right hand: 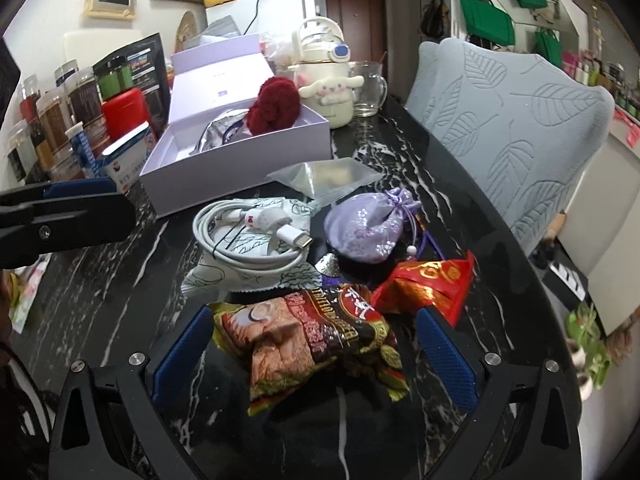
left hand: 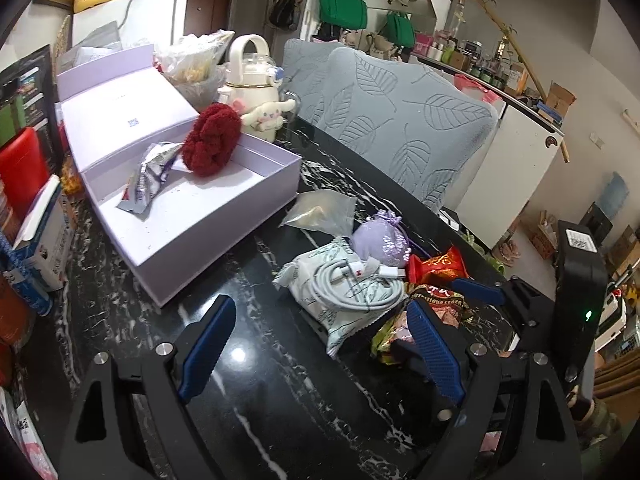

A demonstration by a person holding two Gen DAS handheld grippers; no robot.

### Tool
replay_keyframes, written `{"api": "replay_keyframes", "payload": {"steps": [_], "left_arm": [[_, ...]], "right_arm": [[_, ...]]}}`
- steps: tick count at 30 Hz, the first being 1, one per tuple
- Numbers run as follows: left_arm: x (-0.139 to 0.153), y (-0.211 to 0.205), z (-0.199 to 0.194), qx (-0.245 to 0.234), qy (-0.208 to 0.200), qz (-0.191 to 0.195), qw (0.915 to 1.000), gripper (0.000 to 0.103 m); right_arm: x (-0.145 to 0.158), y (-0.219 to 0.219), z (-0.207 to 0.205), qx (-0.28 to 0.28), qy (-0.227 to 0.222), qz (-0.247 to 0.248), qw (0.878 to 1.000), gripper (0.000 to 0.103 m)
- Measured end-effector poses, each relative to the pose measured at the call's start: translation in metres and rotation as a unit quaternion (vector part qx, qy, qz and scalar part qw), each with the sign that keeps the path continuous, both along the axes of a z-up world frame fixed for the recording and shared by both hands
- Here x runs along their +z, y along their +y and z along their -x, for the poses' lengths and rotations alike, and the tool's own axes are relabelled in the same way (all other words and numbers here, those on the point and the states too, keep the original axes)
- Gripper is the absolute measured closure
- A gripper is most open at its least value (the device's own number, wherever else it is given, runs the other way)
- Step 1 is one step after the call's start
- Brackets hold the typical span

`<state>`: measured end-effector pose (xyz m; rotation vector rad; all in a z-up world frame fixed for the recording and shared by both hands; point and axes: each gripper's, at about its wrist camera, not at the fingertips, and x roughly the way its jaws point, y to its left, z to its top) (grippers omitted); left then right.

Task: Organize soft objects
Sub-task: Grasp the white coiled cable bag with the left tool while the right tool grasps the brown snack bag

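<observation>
Right tongs (right hand: 314,354): open wide, astride the crinkled brown foil snack packet (right hand: 316,336), apparently not touching.
Left tongs (left hand: 316,354): open over bare table (left hand: 256,380).

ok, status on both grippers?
Left gripper open over bare table. Right gripper open, straddling brown crinkled snack packet, not gripped. Red foil packet touching it.

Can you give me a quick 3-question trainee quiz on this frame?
1. True or false: the red fluffy item sits in the lilac box.
2. What lies between the right gripper's open fingers? A) brown snack packet B) glass mug C) purple pouch
3. What rests on the leaf-print packet?

Key: 1 true. 2 A, the brown snack packet. 3 the coiled white cable.
</observation>
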<state>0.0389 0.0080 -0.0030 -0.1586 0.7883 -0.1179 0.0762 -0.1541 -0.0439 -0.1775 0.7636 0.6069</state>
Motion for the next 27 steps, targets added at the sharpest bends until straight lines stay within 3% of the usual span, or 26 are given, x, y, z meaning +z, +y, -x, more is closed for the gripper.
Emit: {"api": "replay_keyframes", "payload": {"steps": [3,4,5,6,7,8,18,27], "left_arm": [[-0.003,-0.005,-0.007,-0.014,0.005,0.007,0.9999,0.015],[-0.005,-0.007,-0.011,-0.018,0.007,0.010,0.9998,0.015],[-0.006,-0.009,-0.013,-0.021,0.009,0.012,0.9997,0.015],[-0.008,-0.011,-0.016,-0.024,0.011,0.014,0.9995,0.015],[-0.010,-0.014,-0.019,-0.027,0.014,0.015,0.9994,0.015],[-0.011,-0.016,-0.022,-0.029,0.014,0.015,0.9994,0.015],[-0.026,-0.038,-0.044,-0.045,0.008,-0.011,0.9989,0.015],[-0.044,-0.051,-0.056,-0.038,0.009,-0.064,0.9972,0.015]], "right_arm": [[-0.003,0.002,0.000,0.009,-0.005,0.006,1.000,0.005],[-0.004,0.003,0.002,0.017,-0.006,0.009,1.000,0.020],[-0.005,0.004,0.002,0.025,-0.004,0.010,1.000,0.029],[-0.005,0.004,0.004,0.025,-0.007,0.011,1.000,0.030],[-0.004,0.004,0.005,0.025,-0.011,0.009,1.000,0.041],[-0.003,0.003,0.006,0.029,-0.010,0.004,1.000,0.044],[-0.002,-0.028,0.010,0.006,0.013,-0.030,0.999,0.045],[-0.003,-0.036,0.011,0.005,0.017,-0.041,0.999,0.044]]}}
